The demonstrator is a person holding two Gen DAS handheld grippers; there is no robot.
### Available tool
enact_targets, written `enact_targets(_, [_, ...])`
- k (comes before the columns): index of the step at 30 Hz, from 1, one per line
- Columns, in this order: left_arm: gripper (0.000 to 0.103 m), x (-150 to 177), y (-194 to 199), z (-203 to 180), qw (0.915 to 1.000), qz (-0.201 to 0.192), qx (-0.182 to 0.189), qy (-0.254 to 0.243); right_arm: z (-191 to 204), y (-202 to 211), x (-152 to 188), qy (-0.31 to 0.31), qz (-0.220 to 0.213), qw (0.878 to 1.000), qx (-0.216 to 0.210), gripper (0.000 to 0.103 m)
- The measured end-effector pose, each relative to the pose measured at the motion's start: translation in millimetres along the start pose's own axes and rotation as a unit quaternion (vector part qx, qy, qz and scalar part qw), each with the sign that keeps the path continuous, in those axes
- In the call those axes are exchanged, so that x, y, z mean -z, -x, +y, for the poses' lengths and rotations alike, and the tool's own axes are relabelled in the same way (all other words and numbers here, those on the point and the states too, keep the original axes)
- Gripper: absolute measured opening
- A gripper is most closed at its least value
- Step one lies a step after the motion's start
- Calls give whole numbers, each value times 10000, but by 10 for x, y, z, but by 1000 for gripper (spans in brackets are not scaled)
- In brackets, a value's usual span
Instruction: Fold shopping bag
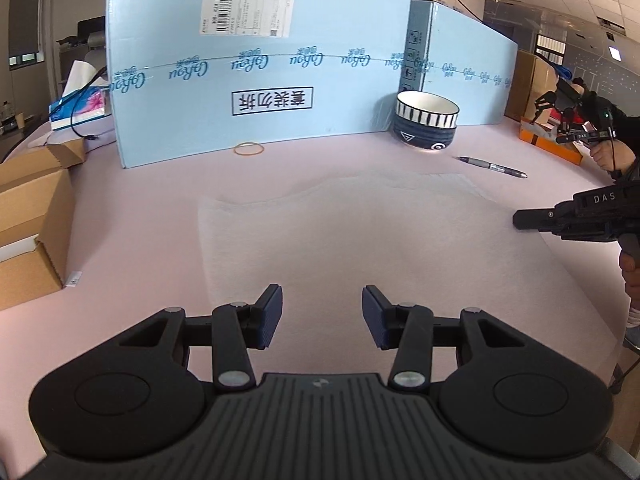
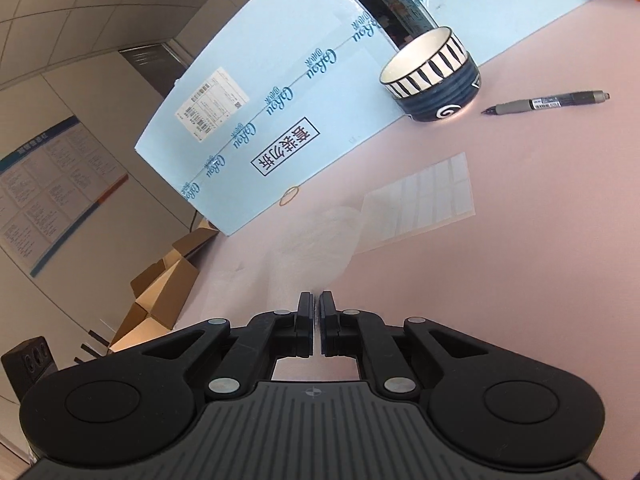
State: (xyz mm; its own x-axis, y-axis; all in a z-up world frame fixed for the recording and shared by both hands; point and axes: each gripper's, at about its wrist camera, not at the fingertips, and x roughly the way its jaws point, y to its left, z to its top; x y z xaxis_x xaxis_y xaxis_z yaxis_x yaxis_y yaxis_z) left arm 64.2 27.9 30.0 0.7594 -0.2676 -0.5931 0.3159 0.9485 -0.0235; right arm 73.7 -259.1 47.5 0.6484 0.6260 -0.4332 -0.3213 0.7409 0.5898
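Thin white shopping bag (image 1: 340, 224) spread flat on the pink desk (image 1: 140, 220)
Left gripper (image 1: 322, 316) hovers over its near edge, jaws released and empty; right gripper (image 2: 316, 312) has jaws almost clenched, a sliver apart, nothing between them

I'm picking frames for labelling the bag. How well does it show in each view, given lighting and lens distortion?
Left wrist view: the translucent shopping bag nearly blends into the pink table; the blue box bows. Right wrist view: its folds show better; scene is tilted.
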Motion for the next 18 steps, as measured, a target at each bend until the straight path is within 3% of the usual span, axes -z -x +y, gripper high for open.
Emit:
enact_targets(5, [41,46,-233,-161,9989,394,34,-262,-16,-87,17,33,218,9997,-74,28])
enact_targets(8, [42,105,-227,-146,9990,381,8,-239,-180,-238,-52,-393,465,9981,-111,41])
enact_targets(12, [42,71,-201,-116,9987,471,-56,-207,-491,-486,-207,-1383,873,9852,-512,41])
enact_targets(14, [42,26,-209,-120,9985,482,-92,-253,-554,-511,-277,-1734,872,9791,-605,44])
enact_targets(18, [42,-197,-280,-198,9984,402,91,-399,-699,-682,-367,-2514,1181,9546,-1080,44])
